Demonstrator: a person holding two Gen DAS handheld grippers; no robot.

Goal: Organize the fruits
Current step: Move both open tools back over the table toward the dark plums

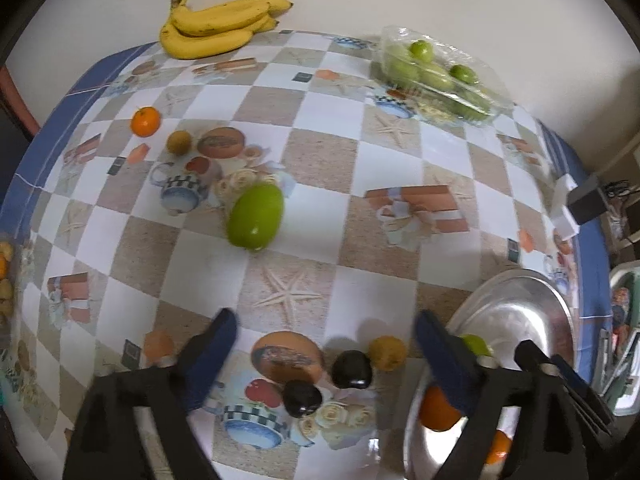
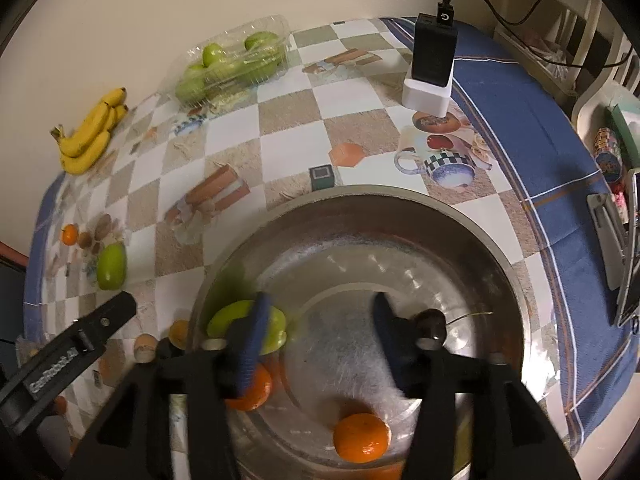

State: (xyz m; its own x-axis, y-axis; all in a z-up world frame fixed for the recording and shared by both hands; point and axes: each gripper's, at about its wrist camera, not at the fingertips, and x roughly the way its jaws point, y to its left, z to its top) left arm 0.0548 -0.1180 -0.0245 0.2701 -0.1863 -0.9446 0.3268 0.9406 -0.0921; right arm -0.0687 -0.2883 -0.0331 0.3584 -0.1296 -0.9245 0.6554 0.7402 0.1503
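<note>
Checkered oilcloth with printed cups, starfish and a blue border covers the table (image 1: 400, 168), which stands against a plain cream wall.

Left unit: I see my left gripper (image 1: 326, 326) pointing steeply down at the table with its blue-padded fingers (image 1: 218, 344) spread wide and nothing between the pads. Below the gap lie two dark glossy fruits (image 1: 351, 369), touching or nearly touching, possibly plums, though blur prevents confirmation. A small yellowish fruit (image 1: 387, 353) lies just beside them. A large green fruit (image 1: 256, 216) rests alone near the table centre. Farther back on the left are a mandarin (image 1: 145, 121) and a small brownish fruit (image 1: 179, 142), near each other. A bunch of bananas (image 1: 218, 26) lies at the far edge against the wall, and a clear plastic clamshell of green fruits (image 1: 436, 76) sits at the far right.

Right unit: my right gripper (image 2: 320, 304) hangs over the steel bowl (image 2: 460, 232), fingers partly spread, holding nothing. Inside the bowl, a green fruit (image 2: 224, 318) lies at the left wall behind the left finger. Two mandarins are visible there: one (image 2: 256, 394) beneath the left finger, one (image 2: 362, 436) at the near rim. A dark round fruit (image 2: 432, 324) sits beside the right finger. A black charger on a white block (image 2: 434, 60) stands at the far side of the table.
</note>
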